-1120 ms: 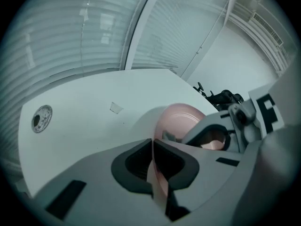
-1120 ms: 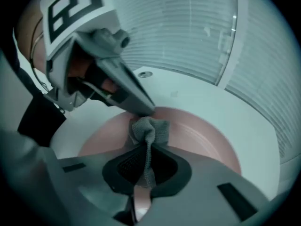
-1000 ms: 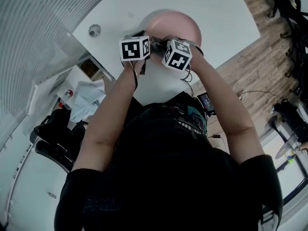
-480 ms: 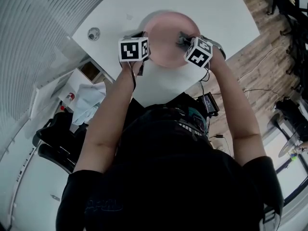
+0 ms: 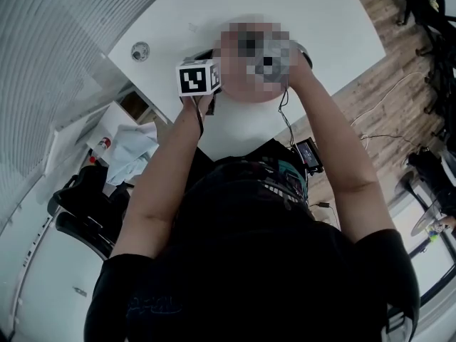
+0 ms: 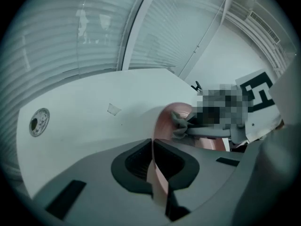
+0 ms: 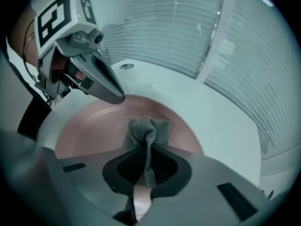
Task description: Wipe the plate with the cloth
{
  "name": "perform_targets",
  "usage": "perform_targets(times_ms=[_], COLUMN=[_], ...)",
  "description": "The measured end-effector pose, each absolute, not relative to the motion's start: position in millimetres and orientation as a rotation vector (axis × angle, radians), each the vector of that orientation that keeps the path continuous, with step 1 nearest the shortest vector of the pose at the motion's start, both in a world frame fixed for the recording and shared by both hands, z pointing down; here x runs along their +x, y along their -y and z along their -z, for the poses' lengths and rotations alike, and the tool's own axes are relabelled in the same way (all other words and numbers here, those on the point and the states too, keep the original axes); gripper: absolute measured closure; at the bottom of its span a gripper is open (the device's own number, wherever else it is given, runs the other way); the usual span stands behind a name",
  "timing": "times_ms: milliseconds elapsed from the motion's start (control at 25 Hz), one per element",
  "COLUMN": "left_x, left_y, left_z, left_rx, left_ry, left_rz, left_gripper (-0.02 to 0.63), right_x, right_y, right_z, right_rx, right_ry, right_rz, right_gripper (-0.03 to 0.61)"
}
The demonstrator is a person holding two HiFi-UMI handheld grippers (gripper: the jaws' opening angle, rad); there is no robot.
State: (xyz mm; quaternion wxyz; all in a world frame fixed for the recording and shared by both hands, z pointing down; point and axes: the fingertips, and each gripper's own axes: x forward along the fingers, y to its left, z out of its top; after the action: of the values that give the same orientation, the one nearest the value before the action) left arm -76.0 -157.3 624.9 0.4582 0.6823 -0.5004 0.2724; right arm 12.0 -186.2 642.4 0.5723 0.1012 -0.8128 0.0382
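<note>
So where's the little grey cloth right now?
In the right gripper view the grey cloth is pinched in the right gripper, bunched over the pink plate, whose rim the left gripper holds.

The desk [image 5: 320,20] lies bare on the plate's [image 7: 94,126] far and right sides, so a gripper could pass there freely. To the left sit only a small round cap [image 5: 140,49] near the desk's edge and a flat tag [image 6: 113,108] between cap and plate, both well apart from the plate. The left gripper [image 6: 155,171] clamps the plate's rim and its body blocks that edge. The right gripper [image 7: 145,173], pinching the cloth [image 7: 148,128], stands over the plate's other side, and bare plate shows between the two. Blinds [image 7: 188,27] close off the space beyond the desk
</note>
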Motion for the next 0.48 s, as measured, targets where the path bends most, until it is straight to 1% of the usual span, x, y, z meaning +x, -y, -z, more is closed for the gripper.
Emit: perform_targets(times_ms=[120, 240, 480], left_x=[-75, -75, -76], left_y=[158, 160, 160], left_z=[-624, -624, -625], left_rx=[1.681, 1.677, 1.687], left_ry=[1.245, 1.249, 1.241], left_rz=[-0.674, -0.673, -0.682], left_gripper=[0.588, 0.588, 0.588], right_x=[-6, -8, 39], right_y=[155, 122, 71], right_z=[-642, -641, -645], right_rx=[0.146, 0.062, -0.074], right_ry=[1.942, 1.945, 1.822], right_rz=[-0.072, -0.06, -0.08], right_gripper=[0.543, 0.543, 0.543])
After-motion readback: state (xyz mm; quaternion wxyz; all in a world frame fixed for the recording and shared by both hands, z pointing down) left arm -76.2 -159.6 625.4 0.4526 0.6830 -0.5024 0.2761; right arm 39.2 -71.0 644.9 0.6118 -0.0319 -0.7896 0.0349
